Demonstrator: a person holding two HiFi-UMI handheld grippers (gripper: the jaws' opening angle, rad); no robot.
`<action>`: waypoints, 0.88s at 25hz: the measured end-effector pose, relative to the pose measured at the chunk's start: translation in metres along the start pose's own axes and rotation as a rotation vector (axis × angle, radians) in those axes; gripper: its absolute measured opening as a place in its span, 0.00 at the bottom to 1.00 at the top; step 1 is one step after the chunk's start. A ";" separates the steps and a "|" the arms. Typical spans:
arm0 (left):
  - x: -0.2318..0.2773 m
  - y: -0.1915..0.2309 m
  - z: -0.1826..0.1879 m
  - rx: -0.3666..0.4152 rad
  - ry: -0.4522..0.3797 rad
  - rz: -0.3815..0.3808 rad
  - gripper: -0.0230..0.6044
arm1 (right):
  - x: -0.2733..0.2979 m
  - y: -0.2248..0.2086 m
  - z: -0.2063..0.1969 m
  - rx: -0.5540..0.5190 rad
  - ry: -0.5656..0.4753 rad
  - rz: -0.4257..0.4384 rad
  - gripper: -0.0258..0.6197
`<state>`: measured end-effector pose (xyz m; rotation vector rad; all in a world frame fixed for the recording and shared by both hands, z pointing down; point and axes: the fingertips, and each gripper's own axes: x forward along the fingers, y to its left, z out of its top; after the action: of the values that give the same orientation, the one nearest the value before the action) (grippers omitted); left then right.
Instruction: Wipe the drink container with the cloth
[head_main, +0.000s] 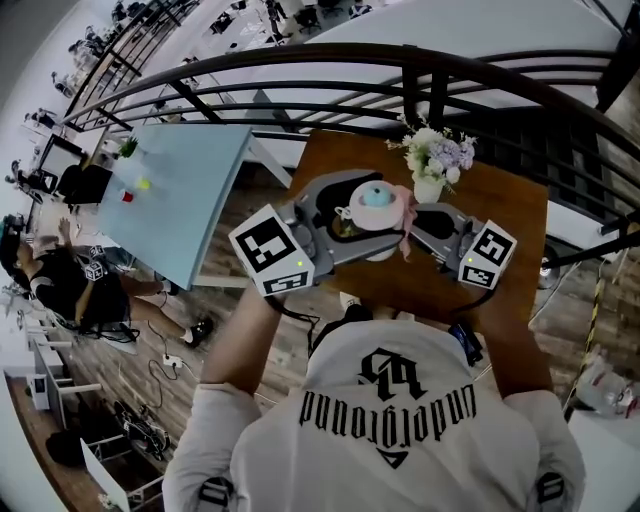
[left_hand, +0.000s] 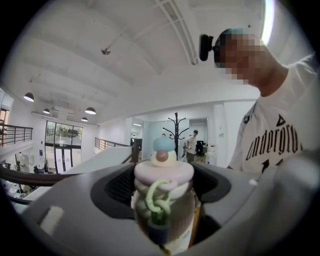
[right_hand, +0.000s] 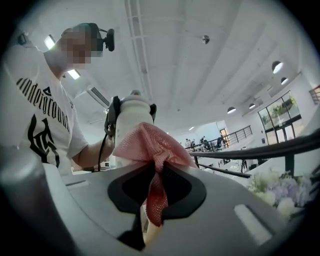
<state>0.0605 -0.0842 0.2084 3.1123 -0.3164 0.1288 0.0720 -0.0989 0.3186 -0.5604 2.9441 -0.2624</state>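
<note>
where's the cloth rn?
The cloth is pinched in the right gripper and bunched against the bottle that the left gripper holds. In the head view it is mid-frame over the brown table, near the flowers.

Bright, even ceiling lighting; strong fisheye bending with dark vignetted corners, close foreground softly blurred.

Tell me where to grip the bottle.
Grip the bottle at its body, under the wide lid, from the left as the left tool does: the lid's overhang blocks slipping, and the other side lies open to the cloth.
</note>
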 end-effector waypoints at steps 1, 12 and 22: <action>0.000 -0.001 0.000 0.000 -0.001 0.004 0.65 | -0.003 0.001 -0.012 0.019 0.010 -0.002 0.11; -0.004 0.005 -0.001 -0.005 -0.001 0.016 0.65 | 0.000 0.021 0.068 -0.122 -0.082 0.062 0.11; -0.004 0.013 0.004 -0.030 -0.038 0.062 0.65 | -0.010 0.035 0.057 -0.180 -0.081 0.028 0.11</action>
<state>0.0546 -0.0963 0.2039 3.0796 -0.4112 0.0643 0.0780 -0.0718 0.2576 -0.5371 2.9119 0.0287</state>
